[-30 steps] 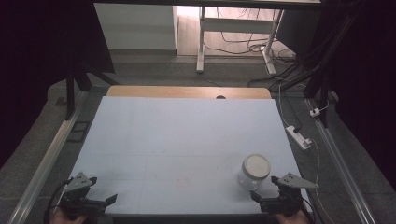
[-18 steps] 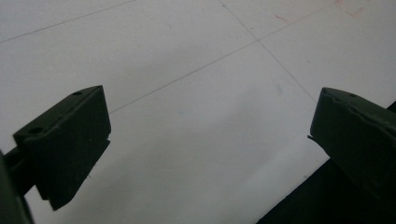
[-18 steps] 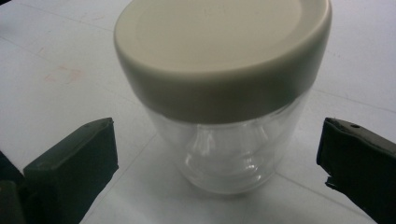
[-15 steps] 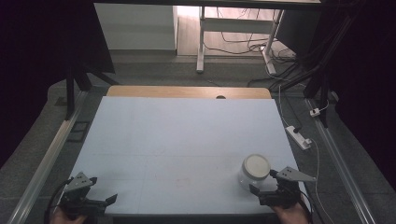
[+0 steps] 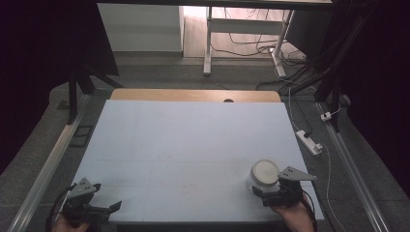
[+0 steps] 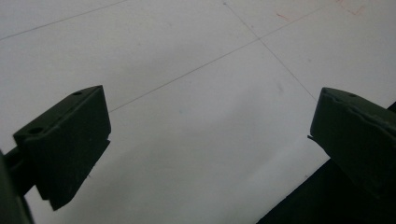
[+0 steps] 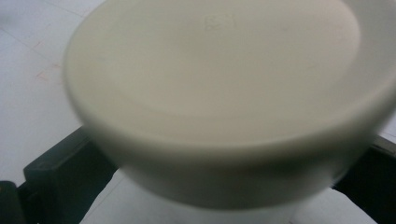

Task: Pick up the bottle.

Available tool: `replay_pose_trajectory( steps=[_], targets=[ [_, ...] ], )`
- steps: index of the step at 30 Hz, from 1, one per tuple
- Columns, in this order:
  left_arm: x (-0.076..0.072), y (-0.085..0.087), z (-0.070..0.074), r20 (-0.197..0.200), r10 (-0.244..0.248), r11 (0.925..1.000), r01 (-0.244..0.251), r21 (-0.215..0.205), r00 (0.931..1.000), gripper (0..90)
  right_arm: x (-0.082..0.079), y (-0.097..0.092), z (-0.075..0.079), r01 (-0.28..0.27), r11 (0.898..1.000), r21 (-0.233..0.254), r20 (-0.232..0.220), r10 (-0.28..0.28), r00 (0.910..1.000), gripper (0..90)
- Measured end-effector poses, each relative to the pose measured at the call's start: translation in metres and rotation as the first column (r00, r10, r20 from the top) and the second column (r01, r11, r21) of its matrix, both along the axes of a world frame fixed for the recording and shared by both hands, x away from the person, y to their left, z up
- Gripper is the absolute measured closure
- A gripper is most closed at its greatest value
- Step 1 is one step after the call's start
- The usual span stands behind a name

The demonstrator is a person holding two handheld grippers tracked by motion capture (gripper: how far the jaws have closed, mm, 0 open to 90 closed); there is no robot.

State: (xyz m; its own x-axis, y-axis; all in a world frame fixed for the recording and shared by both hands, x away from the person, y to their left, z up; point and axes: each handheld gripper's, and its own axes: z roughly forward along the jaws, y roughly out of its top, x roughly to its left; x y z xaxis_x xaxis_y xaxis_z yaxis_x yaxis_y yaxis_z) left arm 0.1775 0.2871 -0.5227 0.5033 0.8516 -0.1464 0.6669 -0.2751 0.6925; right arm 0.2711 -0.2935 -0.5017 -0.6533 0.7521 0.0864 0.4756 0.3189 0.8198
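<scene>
A pale blue-white table top (image 5: 193, 145) with a wooden strip along its far edge stands in a dim room, with cables trailing over the floor beyond it. On it, close to the near edge and toward its right side, stands a white tub (image 5: 264, 175) with a cream lid, upright. The right gripper (image 5: 270, 192) sits just behind the tub on the person's side, its grey three-cornered plate lying level on top, and the right hand (image 5: 295, 217) comes in low from the bottom edge. In the right gripper view the tub (image 7: 215, 93) stands between the two black jaws, which lie against its wall on either side under the lid's rim, gripping it. Well apart from the tub, at the table's near left corner, the left gripper (image 5: 104, 209) lies low and points to the right along the near edge. In the left gripper view its jaws are spread wide over bare table (image 6: 196, 93), holding nothing.
</scene>
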Motion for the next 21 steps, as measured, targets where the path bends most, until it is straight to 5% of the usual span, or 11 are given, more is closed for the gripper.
replay_pose_trajectory(
  steps=[16,21],
  targets=[
    [0.0004,-0.0005,-0.0001,-0.006,-0.003,1.0,0.003,0.006,1.0,0.1,0.0101,0.0012,-0.0072,-0.001,1.0,0.002,-0.047,0.001,0.9989,1.8],
    [0.0006,-0.0006,-0.0002,-0.008,-0.003,1.0,0.003,0.007,1.0,0.0,0.0069,0.0035,-0.0042,-0.003,0.999,-0.041,-0.004,0.003,1.0,4.7]
  ],
)
